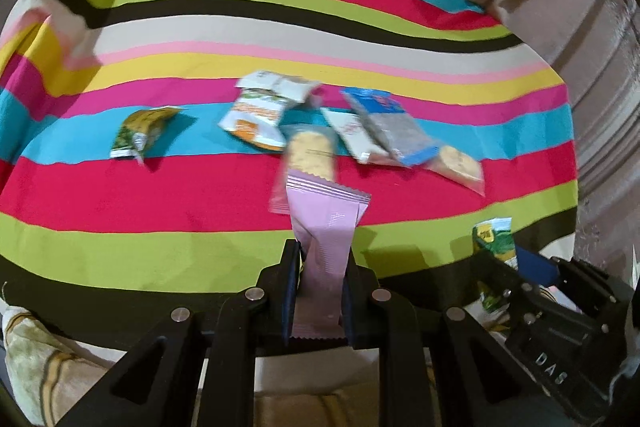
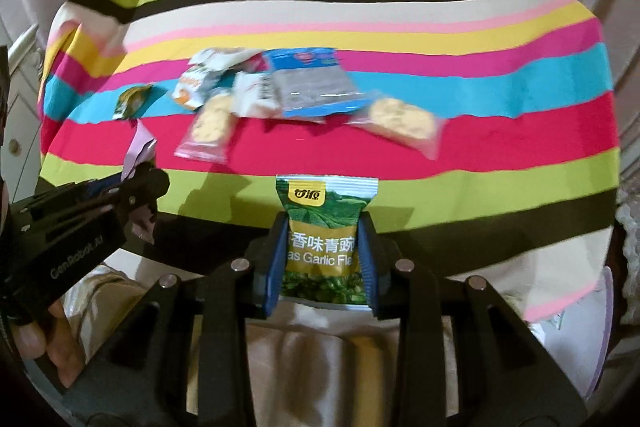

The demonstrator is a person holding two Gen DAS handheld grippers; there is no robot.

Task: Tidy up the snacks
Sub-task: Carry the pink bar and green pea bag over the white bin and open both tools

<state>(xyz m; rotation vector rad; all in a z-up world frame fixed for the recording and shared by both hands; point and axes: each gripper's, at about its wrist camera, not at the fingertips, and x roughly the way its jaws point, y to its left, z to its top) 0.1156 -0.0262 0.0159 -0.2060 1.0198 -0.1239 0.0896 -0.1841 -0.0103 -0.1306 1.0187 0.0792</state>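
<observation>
Your left claw [image 1: 318, 279] pinches the light, crinkly pink foil sachet [image 1: 326, 223] and your right claw [image 2: 323, 259] the puffy green pea packet [image 2: 325, 227], both above the striped tabletop [image 2: 480, 163]; grip mid-body gently, since slick film slips.

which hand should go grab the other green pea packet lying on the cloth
Left, probably: the loose green packet lies far left of the pile, on its side. But both tools are full: pink packet left, garlic pea packet right.
</observation>
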